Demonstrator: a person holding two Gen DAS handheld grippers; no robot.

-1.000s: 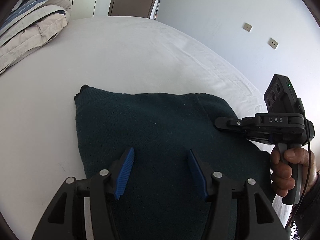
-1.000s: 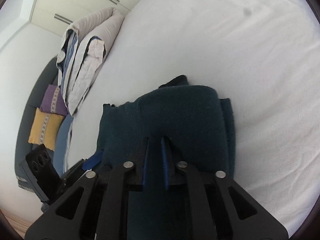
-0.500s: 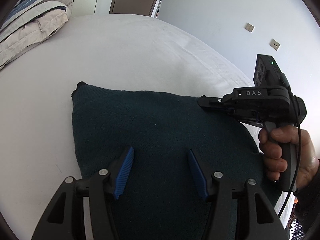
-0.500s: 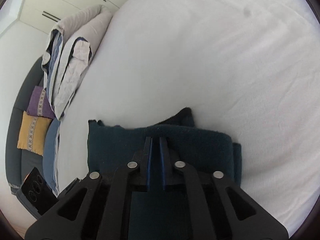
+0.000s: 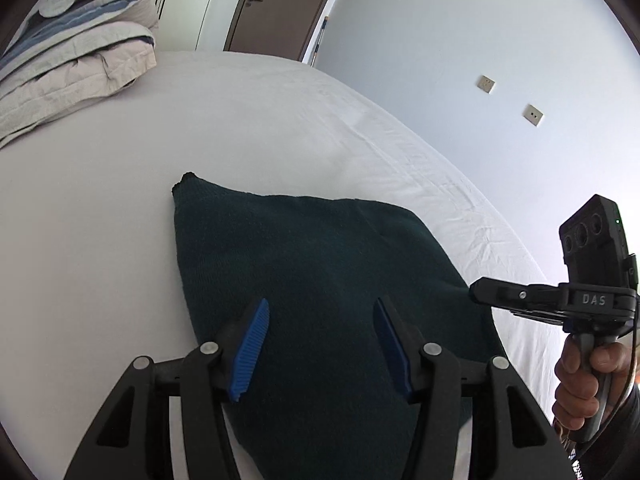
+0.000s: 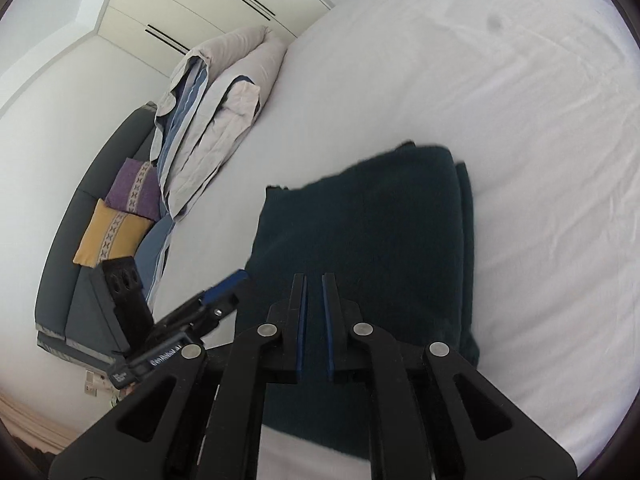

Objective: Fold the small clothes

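Left wrist view shows the dark green garment (image 5: pixel 316 280) lying folded on the white bed sheet (image 5: pixel 100 208), directly ahead of and below the left gripper (image 5: pixel 320 344), whose jaws hang released with nothing between them. Its long axis runs away from that gripper toward the far corner. The right gripper (image 6: pixel 314 312), nearly clenched and just parting on nothing, hovers over the near right edge; folded duvet (image 6: pixel 224 100), sofa (image 6: pixel 80 280) and pale walls surround the bed.

White "DAS" lettering on the right gripper (image 5: pixel 480 294) body
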